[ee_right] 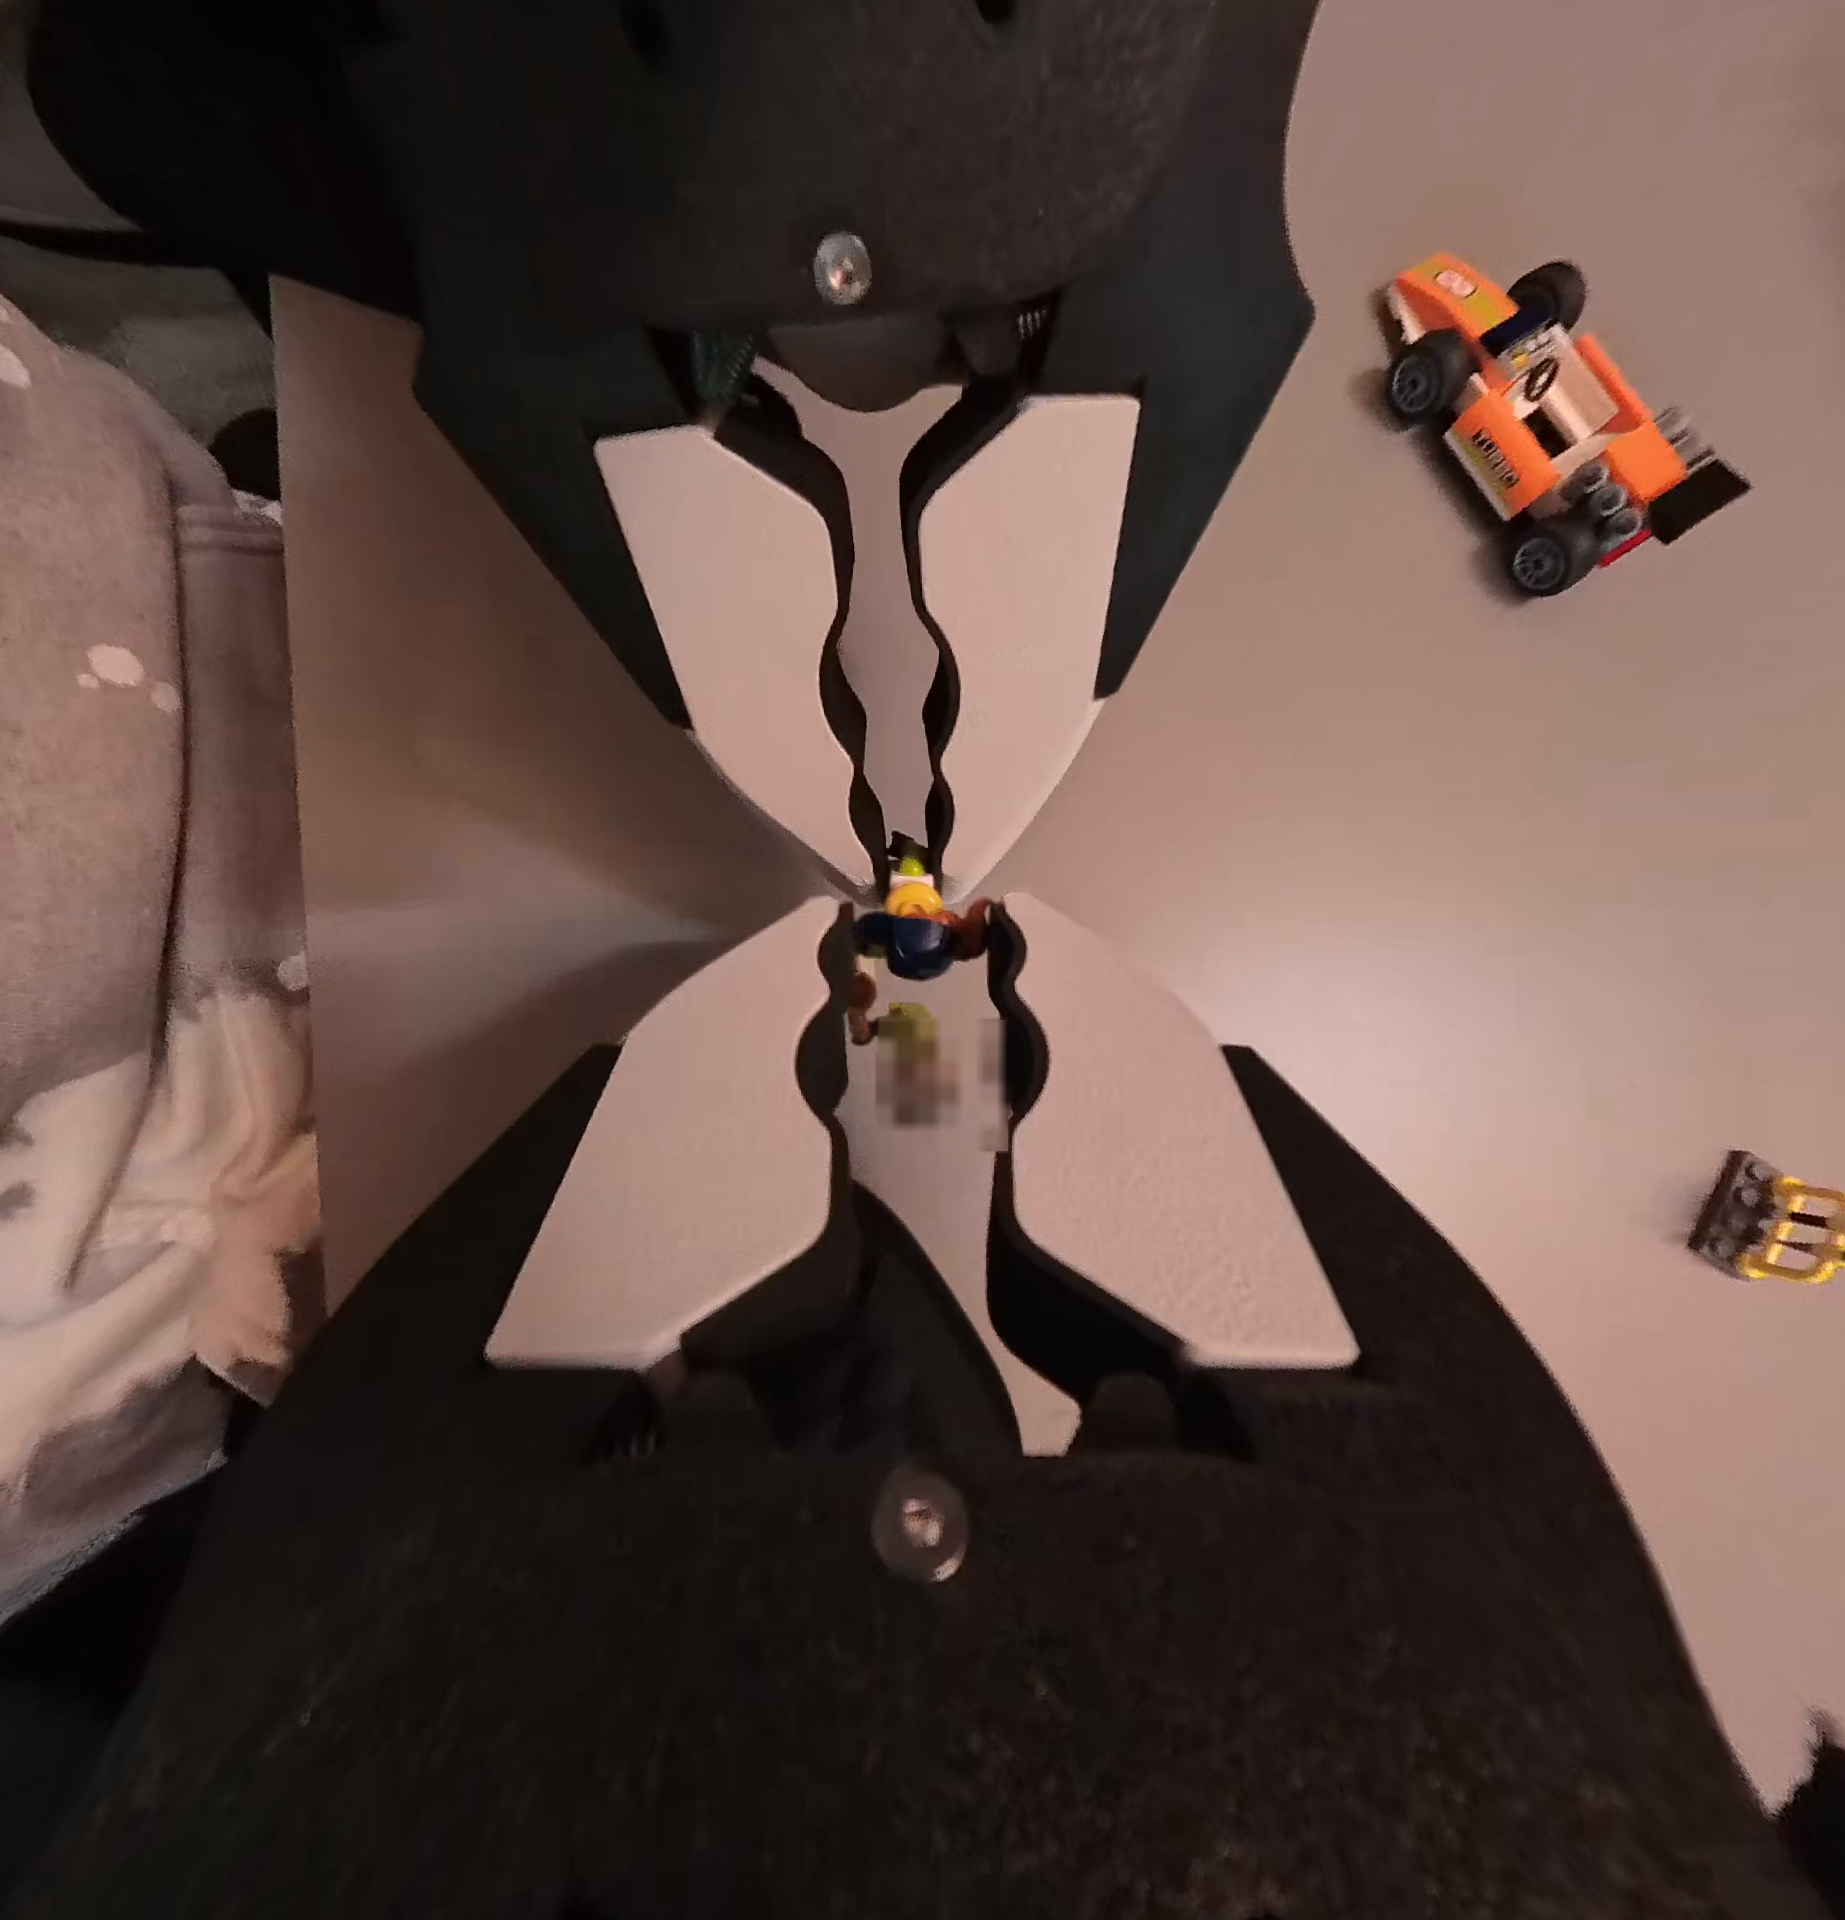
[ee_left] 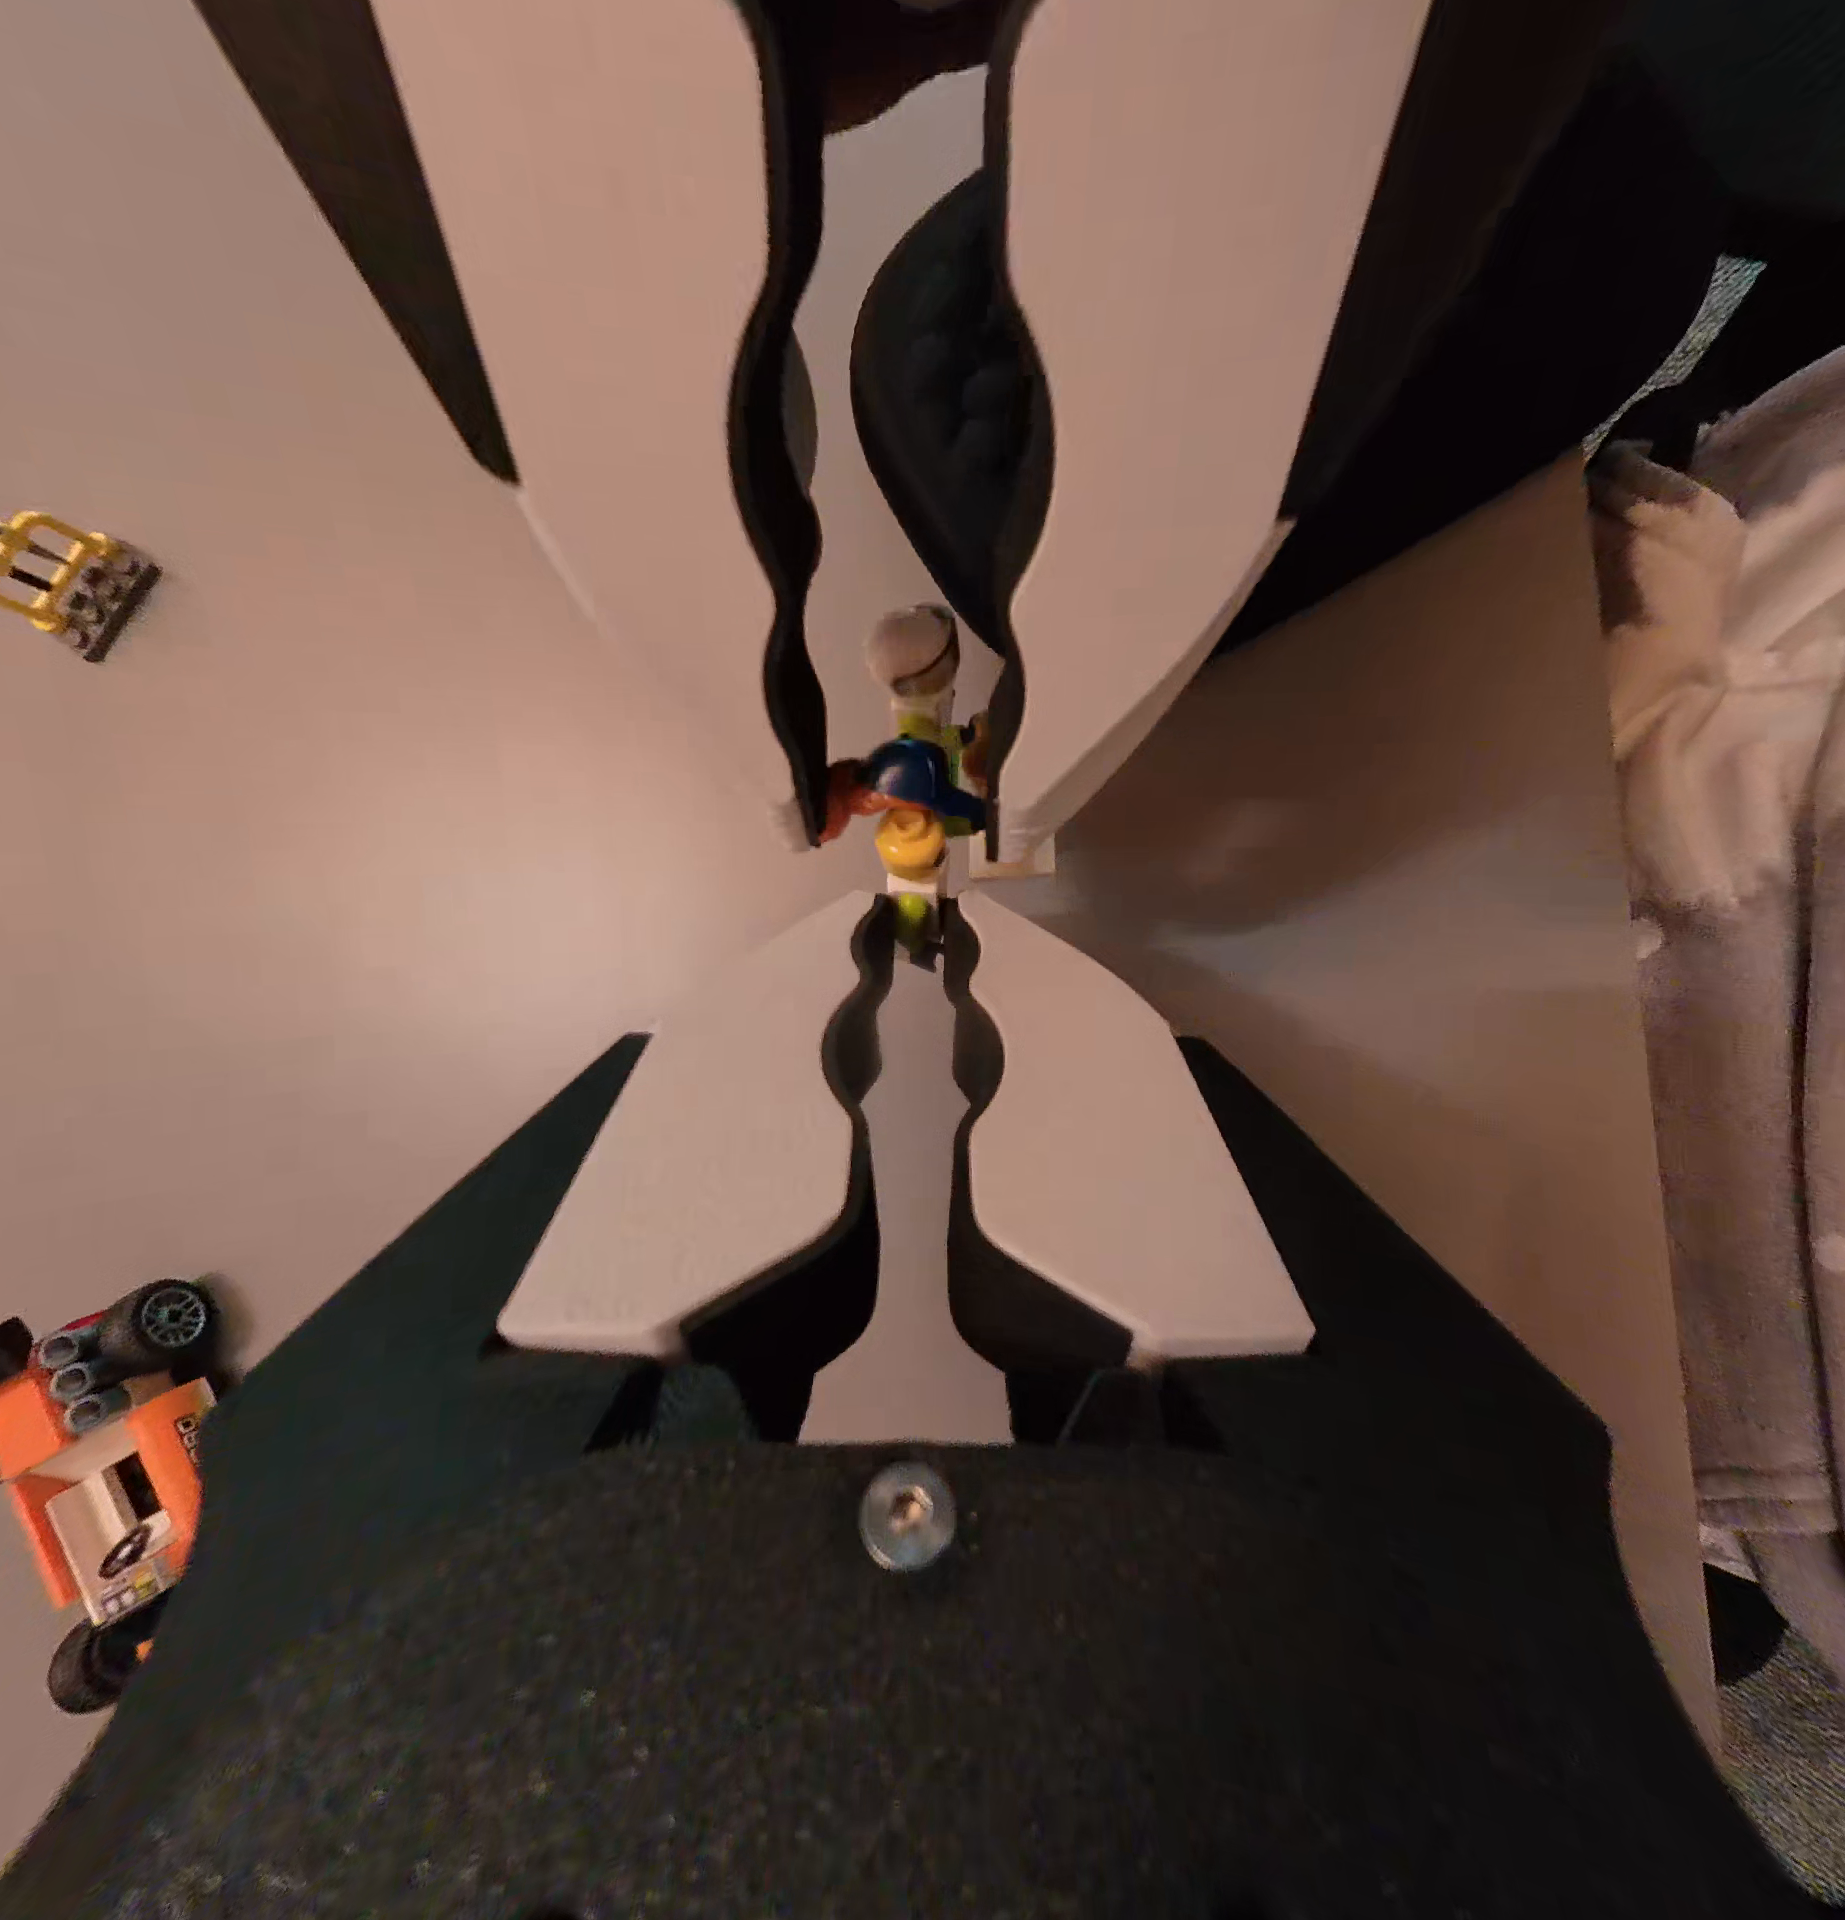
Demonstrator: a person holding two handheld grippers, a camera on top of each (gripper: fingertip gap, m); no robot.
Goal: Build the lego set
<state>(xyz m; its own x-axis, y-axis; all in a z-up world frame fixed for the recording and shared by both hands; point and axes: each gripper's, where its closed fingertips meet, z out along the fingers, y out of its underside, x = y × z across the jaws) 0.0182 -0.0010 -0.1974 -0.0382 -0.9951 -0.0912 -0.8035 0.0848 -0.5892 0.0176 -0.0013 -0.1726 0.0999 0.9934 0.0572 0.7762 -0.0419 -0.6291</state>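
pinching one minifigure [ee_left: 913,831] tip to tip: left tongs [ee_left: 913,925] on its body, right tongs [ee_right: 913,940] around its blue cap [ee_right: 916,943]

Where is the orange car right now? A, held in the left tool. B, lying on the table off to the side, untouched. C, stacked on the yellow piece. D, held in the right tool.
B: the car lies on the table, away from both tools, which meet tip to tip at the minifigure, and apart from the yellow piece.
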